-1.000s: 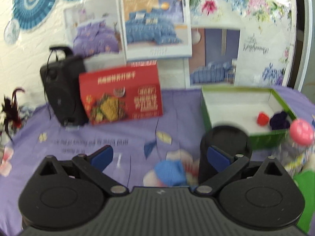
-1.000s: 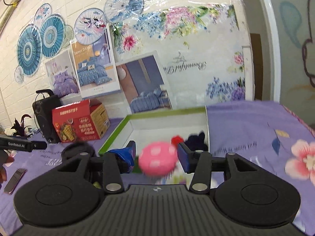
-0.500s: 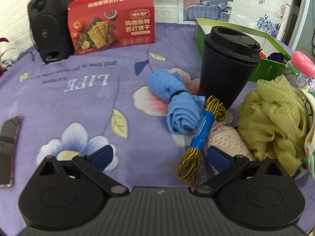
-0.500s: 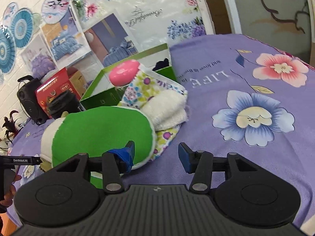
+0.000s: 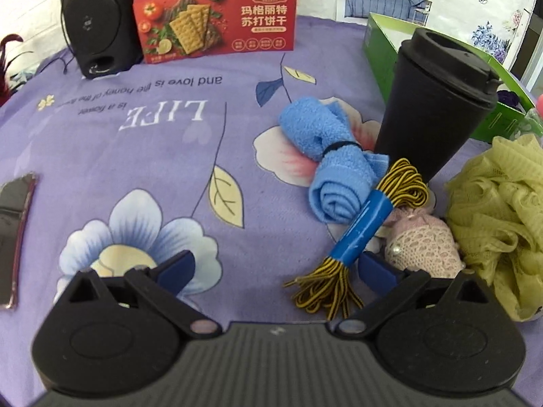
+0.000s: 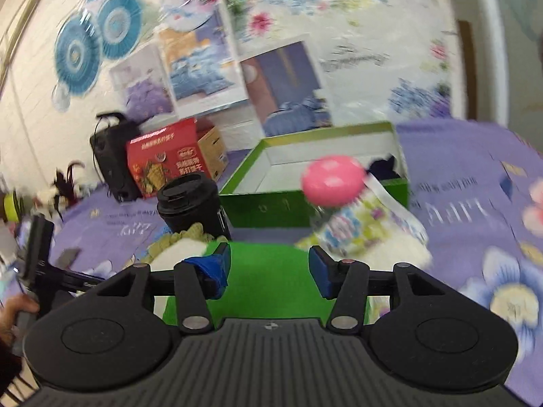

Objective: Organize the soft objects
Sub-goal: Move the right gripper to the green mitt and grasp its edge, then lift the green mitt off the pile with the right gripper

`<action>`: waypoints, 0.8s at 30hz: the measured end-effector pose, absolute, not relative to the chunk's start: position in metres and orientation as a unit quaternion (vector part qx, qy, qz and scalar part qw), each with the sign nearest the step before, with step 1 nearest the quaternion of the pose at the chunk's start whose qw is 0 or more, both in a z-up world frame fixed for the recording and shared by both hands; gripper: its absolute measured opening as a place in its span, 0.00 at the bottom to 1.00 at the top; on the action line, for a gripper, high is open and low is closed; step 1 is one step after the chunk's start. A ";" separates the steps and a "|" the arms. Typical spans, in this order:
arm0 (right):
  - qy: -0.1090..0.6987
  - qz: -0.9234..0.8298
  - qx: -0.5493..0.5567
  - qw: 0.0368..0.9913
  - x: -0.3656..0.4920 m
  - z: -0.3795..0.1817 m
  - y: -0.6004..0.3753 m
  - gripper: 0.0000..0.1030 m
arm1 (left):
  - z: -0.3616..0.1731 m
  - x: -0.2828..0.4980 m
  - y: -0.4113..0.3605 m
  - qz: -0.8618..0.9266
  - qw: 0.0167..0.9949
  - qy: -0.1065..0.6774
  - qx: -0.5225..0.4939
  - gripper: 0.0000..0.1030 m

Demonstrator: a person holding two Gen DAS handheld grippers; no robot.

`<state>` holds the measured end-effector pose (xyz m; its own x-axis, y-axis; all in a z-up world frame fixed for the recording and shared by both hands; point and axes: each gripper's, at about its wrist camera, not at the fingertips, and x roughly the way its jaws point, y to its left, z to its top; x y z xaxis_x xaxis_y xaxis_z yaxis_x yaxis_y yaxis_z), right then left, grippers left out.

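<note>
In the left wrist view my left gripper (image 5: 276, 268) is open and low over the purple cloth. A yellow-black cord bundle (image 5: 363, 234) with blue tape lies just inside its right finger. Beyond are a rolled blue towel (image 5: 329, 156), a pink lace pouch (image 5: 424, 247) and a yellow-green mesh puff (image 5: 499, 217). The right wrist view is blurred. There my right gripper (image 6: 269, 266) is open over a green and white soft pad (image 6: 264, 288). A pink-capped bottle in a floral pouch (image 6: 359, 224) lies ahead, before the green box (image 6: 305, 203).
A black lidded cup (image 5: 437, 101) stands by the towel, next to the green box (image 5: 380, 44). A red cracker box (image 5: 213, 13) and a black speaker (image 5: 95, 23) stand at the back. A dark phone (image 5: 13, 234) lies at the left. A hand (image 6: 17, 308) holds the left gripper's handle.
The left gripper has moved nearer to the cord bundle and towel. The right gripper's view has swung up from the table toward the green box and wall, now blurred.
</note>
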<state>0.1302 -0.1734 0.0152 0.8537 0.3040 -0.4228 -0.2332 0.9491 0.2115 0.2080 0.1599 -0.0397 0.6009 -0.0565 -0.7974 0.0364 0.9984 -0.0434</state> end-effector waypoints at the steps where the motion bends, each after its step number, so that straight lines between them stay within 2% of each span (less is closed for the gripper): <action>1: 0.234 0.141 0.064 0.960 0.137 0.018 -0.170 0.35 | -0.034 0.201 0.161 -0.026 0.898 0.438 -0.012 0.98; 8: 0.248 0.154 0.052 0.955 0.129 0.005 -0.206 0.36 | 0.019 0.142 0.138 -0.088 0.921 0.378 0.038 0.98; 15: 0.279 0.297 -0.085 0.909 0.155 0.020 -0.217 0.37 | 0.016 0.102 0.042 -0.225 0.893 0.380 0.085 0.98; 20: 0.311 0.354 -0.056 0.880 0.201 0.013 -0.224 0.38 | -0.005 0.105 -0.013 -0.251 0.876 0.405 0.082 0.98; 24: 0.367 0.395 0.006 0.842 0.222 -0.008 -0.224 0.40 | -0.011 0.114 -0.026 -0.243 0.869 0.423 0.082 0.98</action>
